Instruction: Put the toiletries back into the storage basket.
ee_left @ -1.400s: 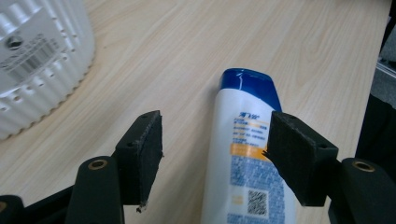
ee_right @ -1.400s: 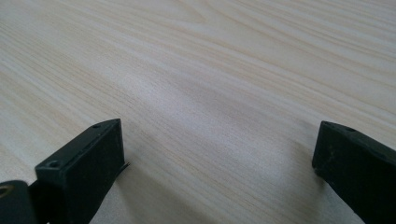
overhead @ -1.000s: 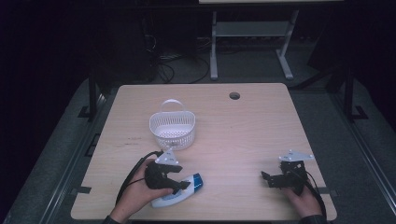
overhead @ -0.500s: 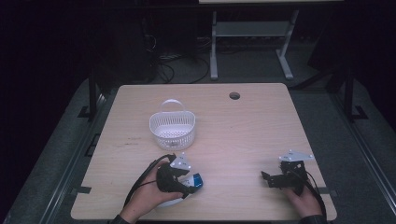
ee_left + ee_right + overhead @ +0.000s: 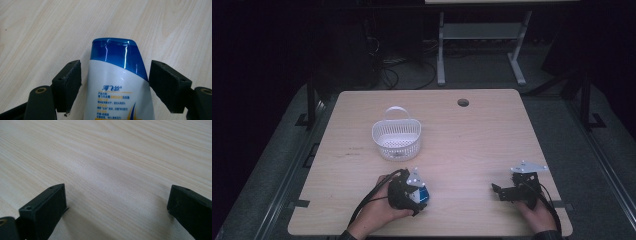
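Shampoo bottle (image 5: 117,82) lies flat, blue cap end pointing away from the left tongs (image 5: 115,87).

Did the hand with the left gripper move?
Yes. The left gripper dropped onto the white, blue-capped bottle, farther from the white plastic basket, its jaws just opening.

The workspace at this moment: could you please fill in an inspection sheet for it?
Surface: pale wooden table, with a round hole.
Job's things: white-and-blue bottle lying between the left tongs, which have just been opening, pads apart from it.
Clutter: white basket, handle up.
Grippers: right tongs open over bare wood.
Cables: one trails from the left tongs.
Surroundings: dark floor, metal stand.
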